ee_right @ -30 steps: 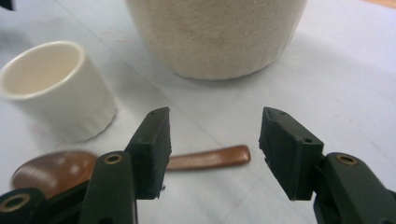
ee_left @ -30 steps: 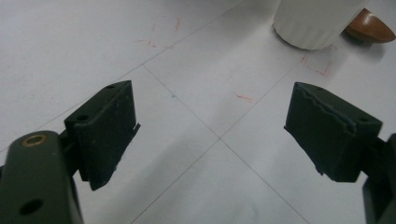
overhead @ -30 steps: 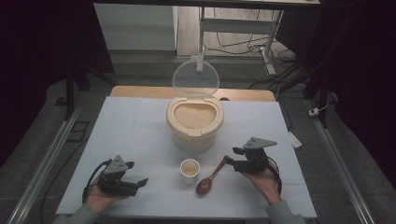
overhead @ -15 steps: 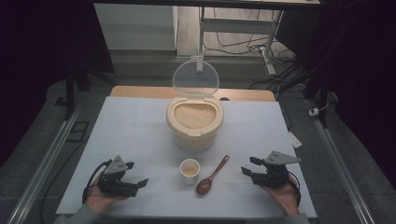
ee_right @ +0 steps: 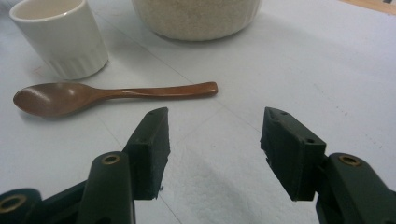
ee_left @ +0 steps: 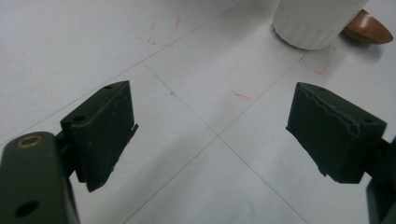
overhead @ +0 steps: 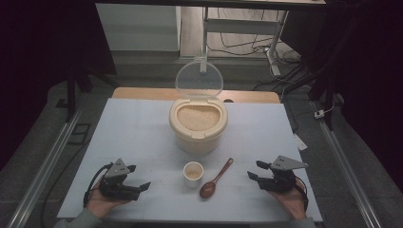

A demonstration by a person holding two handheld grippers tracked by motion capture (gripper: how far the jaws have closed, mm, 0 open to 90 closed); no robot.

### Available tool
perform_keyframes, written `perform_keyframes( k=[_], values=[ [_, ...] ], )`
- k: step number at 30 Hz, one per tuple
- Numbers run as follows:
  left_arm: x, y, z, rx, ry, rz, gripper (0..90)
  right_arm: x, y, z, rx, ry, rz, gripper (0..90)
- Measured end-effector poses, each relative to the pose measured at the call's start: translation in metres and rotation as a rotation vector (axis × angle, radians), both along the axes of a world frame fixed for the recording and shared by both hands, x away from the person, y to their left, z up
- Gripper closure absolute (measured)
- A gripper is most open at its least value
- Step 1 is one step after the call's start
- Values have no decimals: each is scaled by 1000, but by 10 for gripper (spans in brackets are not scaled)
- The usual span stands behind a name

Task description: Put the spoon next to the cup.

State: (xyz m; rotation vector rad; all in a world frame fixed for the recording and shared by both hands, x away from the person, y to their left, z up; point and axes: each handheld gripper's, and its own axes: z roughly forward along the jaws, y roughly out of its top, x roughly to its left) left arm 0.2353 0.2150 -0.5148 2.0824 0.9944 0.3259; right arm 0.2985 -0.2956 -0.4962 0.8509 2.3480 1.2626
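In the left gripper view the cup (ee_left: 317,21) is cut off at the top edge, so its contents cannot be read there; the spoon (ee_left: 366,29) shows as a brown bowl tip behind it. In the right gripper view the rice container (ee_right: 196,16) is cropped to its lower wall, and the cup (ee_right: 63,37) is cut at the left; what the cup holds is hard to make out in the high view.

The spoon (overhead: 216,178) lies flat on the worktop (overhead: 142,128), near centre, bowl towards the near edge, handle angled far-right; the cup (overhead: 193,174) stands just left of it, apart; the rice container (overhead: 198,124) stands farther back, its clear lid (overhead: 199,80) raised upright behind it.

The right hand-held gripper (overhead: 254,171) rests at the near right, jaws spread wide with nothing between them, well clear of the spoon; the left hand-held gripper (overhead: 138,178) rests at the near left, jaws likewise spread and empty. Nothing stands between either one and the spoon.
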Motion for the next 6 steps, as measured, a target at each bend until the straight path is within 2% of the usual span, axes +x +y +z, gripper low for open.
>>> perform_keyframes(
  k=[6],
  values=[
    [0,0,0,1,-1,0,150,0,1,-1,3,2,3,417]
  ],
)
